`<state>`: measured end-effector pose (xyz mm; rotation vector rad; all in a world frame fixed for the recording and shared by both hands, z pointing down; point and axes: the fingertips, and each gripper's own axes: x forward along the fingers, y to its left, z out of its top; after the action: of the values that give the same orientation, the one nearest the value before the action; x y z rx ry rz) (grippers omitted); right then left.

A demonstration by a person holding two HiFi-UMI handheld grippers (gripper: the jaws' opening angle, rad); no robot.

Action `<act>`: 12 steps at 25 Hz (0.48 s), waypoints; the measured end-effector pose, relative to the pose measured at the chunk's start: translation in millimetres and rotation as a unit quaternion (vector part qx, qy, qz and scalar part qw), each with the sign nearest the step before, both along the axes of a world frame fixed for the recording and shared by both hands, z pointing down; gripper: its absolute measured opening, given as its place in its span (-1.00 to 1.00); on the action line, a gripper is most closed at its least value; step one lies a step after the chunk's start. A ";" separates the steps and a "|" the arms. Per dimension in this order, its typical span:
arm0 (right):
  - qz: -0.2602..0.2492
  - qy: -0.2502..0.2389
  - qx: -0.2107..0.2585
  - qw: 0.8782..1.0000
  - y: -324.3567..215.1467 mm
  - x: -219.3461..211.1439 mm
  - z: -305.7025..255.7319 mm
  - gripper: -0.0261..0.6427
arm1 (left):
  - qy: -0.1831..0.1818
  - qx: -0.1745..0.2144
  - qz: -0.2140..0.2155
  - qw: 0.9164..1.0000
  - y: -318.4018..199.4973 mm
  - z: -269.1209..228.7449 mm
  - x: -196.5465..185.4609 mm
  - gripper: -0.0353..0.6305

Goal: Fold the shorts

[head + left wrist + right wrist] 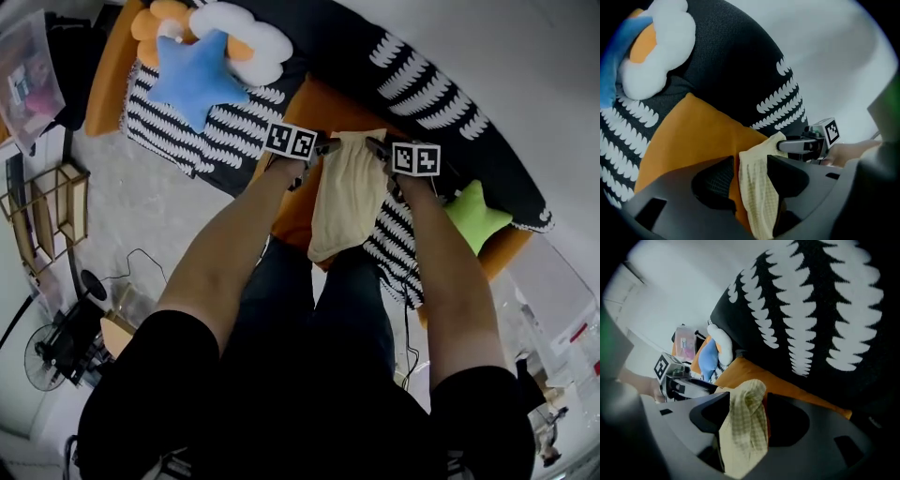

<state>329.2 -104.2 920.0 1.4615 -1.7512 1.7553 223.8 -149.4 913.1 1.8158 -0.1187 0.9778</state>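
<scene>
Left gripper (pixel 752 173), right gripper (pixel 743 416) each clamping cream shorts (pixel 345 192), orange seat (pixel 693 136)

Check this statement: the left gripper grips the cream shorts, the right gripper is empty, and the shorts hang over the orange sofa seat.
Wrong about the right gripper: the right gripper view shows cloth pinched between its jaws, so it grips the shorts too. The left gripper does grip them, over the orange sofa seat.

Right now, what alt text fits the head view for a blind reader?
A person's left gripper and right gripper hold pale yellow shorts by the top corners above an orange cushion; a blue star pillow lies nearby.
</scene>
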 end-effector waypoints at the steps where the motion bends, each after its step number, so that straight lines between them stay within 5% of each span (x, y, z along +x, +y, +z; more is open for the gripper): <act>1: -0.001 -0.009 -0.004 1.000 -0.7 -2.8 3.8 -0.15 | 0.001 -0.013 0.001 1.000 3.3 2.5 3.6 -0.18; 7: -0.023 -0.015 -0.036 0.999 4.9 -14.2 18.2 -0.36 | -0.017 -0.047 -0.001 0.999 18.6 18.2 9.5 -0.31; 12: -0.042 -0.055 -0.046 0.997 3.3 -24.9 12.2 -0.65 | 0.010 -0.040 0.017 0.999 18.0 9.4 19.2 -0.70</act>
<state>304.3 -100.9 932.3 1.2581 -1.7312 1.8775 243.0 -131.4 922.5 1.7586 -0.0355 0.9750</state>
